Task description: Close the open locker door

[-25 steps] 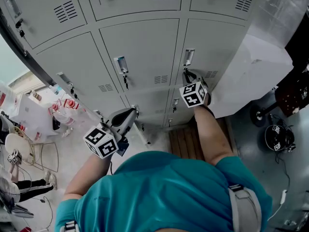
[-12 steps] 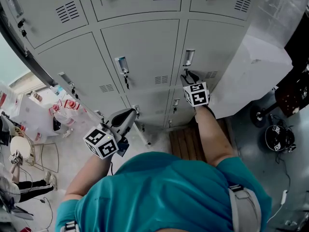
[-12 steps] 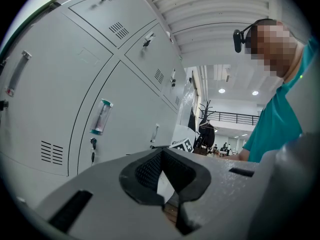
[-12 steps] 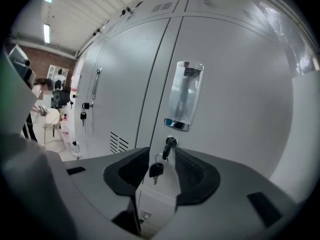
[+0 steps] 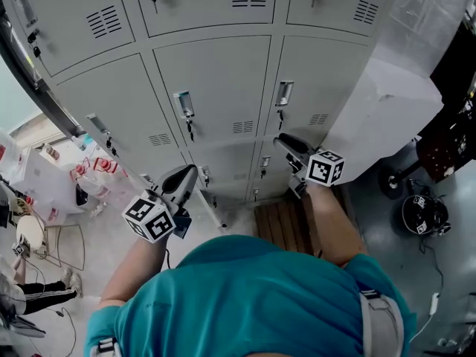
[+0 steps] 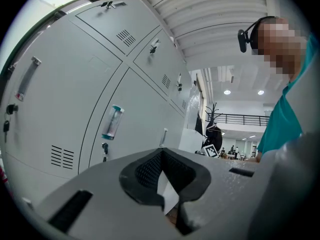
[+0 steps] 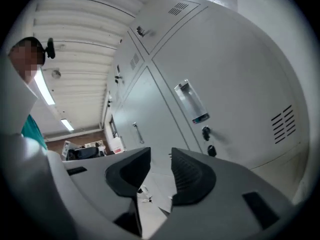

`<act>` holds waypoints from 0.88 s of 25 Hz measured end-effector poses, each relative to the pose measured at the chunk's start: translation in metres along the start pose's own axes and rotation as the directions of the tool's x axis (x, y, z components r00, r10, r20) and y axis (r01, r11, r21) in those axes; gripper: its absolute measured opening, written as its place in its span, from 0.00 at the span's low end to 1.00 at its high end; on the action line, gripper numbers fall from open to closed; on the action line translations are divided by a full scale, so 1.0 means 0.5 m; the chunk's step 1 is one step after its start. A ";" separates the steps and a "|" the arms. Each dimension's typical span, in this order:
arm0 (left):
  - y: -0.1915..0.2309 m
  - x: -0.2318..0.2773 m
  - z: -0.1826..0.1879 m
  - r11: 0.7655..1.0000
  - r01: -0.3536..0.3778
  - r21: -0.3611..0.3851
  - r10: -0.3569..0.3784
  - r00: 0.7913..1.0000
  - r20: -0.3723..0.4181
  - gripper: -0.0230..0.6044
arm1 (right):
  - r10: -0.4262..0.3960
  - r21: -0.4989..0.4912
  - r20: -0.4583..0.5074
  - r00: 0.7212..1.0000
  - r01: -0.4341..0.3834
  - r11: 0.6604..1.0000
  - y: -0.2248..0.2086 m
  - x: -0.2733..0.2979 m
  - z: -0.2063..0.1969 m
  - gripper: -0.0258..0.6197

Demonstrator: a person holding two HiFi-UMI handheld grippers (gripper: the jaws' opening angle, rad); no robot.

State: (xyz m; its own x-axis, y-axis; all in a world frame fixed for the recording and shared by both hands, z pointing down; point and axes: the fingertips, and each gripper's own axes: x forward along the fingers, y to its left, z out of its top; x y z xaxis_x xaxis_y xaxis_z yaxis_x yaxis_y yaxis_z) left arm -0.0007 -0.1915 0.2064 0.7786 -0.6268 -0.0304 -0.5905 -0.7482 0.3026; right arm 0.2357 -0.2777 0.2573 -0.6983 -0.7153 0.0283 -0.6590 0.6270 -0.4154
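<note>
Two grippers; three columns of locker doors [image 5: 216, 80], all looked flush. Left gripper [image 5: 183, 175]: jaws together, empty. Right gripper [image 5: 285, 144]: jaws just opened wide, empty, touched nothing.

Locker doors [image 5: 219, 80]: uniform pale grey, each with a small block of dark louvre slots, and dark seams between them. Door handle [image 6: 112, 122]: clear, with teal at its ends. Left tool [image 5: 186, 175]: pale grey shell, black finely ribbed pads [image 6: 145, 170], cube [image 5: 151, 216] of black-and-white square markers. Shirt [image 5: 245, 296], near: teal, crossed at the right by a grey strap [image 5: 383, 322]. Slatted board [image 5: 286, 225]: brown, on a dull grey floor [image 5: 372, 214].
</note>
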 end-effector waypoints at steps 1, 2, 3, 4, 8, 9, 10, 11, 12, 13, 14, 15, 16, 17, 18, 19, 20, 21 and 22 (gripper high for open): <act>0.006 -0.002 0.001 1.000 -0.011 -0.003 0.011 1.000 0.008 0.04 | 0.030 -0.008 -0.005 1.000 -0.030 1.000 0.021 -0.005 -0.007 0.20; 0.012 -0.004 0.002 1.000 -0.022 -0.007 0.022 1.000 0.016 0.04 | 0.047 -0.028 -0.008 0.999 -0.047 0.998 0.037 -0.010 -0.014 0.15; 0.018 -0.007 0.002 0.999 -0.034 -0.010 0.034 0.999 0.022 0.04 | 0.055 -0.055 -0.012 0.998 -0.056 0.997 0.050 -0.016 -0.020 0.11; 0.024 -0.011 0.002 0.999 -0.046 -0.010 0.046 0.999 0.026 0.04 | 0.060 -0.080 -0.016 0.998 -0.061 0.995 0.062 -0.021 -0.028 0.07; 0.043 -0.027 0.004 0.996 -0.090 -0.004 0.091 0.995 0.039 0.04 | 0.116 -0.123 -0.061 0.991 -0.122 0.985 0.112 -0.036 -0.070 0.04; 0.047 -0.031 0.005 0.995 -0.099 -0.006 0.099 0.994 0.043 0.04 | 0.131 -0.127 -0.073 0.989 -0.139 0.982 0.123 -0.039 -0.080 0.04; 0.049 -0.033 0.004 0.995 -0.104 -0.009 0.104 0.993 0.045 0.04 | 0.142 -0.129 -0.083 0.986 -0.152 0.980 0.132 -0.041 -0.088 0.04; 0.050 -0.034 0.001 0.994 -0.107 -0.013 0.107 0.993 0.047 0.04 | 0.150 -0.127 -0.091 0.984 -0.161 0.979 0.139 -0.042 -0.094 0.04; 0.050 -0.035 -0.002 0.994 -0.108 -0.017 0.109 0.993 0.047 0.04 | 0.157 -0.123 -0.098 0.983 -0.169 0.978 0.145 -0.043 -0.099 0.04; 0.049 -0.037 -0.006 0.994 -0.108 -0.021 0.109 0.993 0.047 0.04 | 0.163 -0.118 -0.105 0.981 -0.175 0.977 0.151 -0.044 -0.104 0.04; 0.048 -0.039 -0.009 0.994 -0.108 -0.026 0.109 0.993 0.047 0.04 | 0.168 -0.117 -0.112 0.979 -0.181 0.977 0.156 -0.045 -0.108 0.04; 0.047 -0.040 -0.011 0.994 -0.107 -0.029 0.109 0.993 0.048 0.04 | 0.171 -0.120 -0.120 0.978 -0.185 0.975 0.161 -0.045 -0.111 0.04; 0.047 -0.042 -0.012 0.994 -0.106 -0.032 0.107 0.993 0.050 0.04 | 0.172 -0.126 -0.127 0.977 -0.188 0.974 0.164 -0.046 -0.112 0.04; 0.045 -0.043 -0.011 0.994 -0.102 -0.033 0.104 0.993 0.054 0.04 | 0.172 -0.134 -0.133 0.976 -0.190 0.973 0.166 -0.046 -0.113 0.04; 0.043 -0.044 -0.009 0.995 -0.096 -0.033 0.098 0.994 0.055 0.04 | 0.172 -0.142 -0.137 0.976 -0.191 0.971 0.168 -0.046 -0.111 0.04; 0.040 -0.044 -0.009 0.996 -0.088 -0.032 0.090 0.995 0.052 0.04 | 0.172 -0.146 -0.139 0.975 -0.192 0.970 0.169 -0.046 -0.109 0.04; 0.037 -0.044 -0.010 0.996 -0.080 -0.027 0.081 0.996 0.044 0.04 | 0.172 -0.149 -0.139 0.975 -0.192 0.970 0.170 -0.047 -0.108 0.04; 0.034 -0.044 -0.013 0.997 -0.074 -0.022 0.075 0.997 0.034 0.04 | 0.173 -0.151 -0.137 0.975 -0.193 0.970 0.171 -0.047 -0.106 0.04; 0.032 -0.044 -0.015 0.997 -0.071 -0.018 0.071 0.997 0.028 0.04 | 0.173 -0.152 -0.136 0.975 -0.193 0.969 0.172 -0.047 -0.105 0.04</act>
State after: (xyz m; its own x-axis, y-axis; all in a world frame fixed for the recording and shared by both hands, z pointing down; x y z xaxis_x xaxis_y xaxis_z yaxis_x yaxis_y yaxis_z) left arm -0.0257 -0.1883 0.2188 0.7281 -0.6846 -0.0356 -0.6403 -0.6977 0.3214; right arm 0.1810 -0.1907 0.2685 -0.8333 -0.5471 0.0795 -0.5463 0.7929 -0.2701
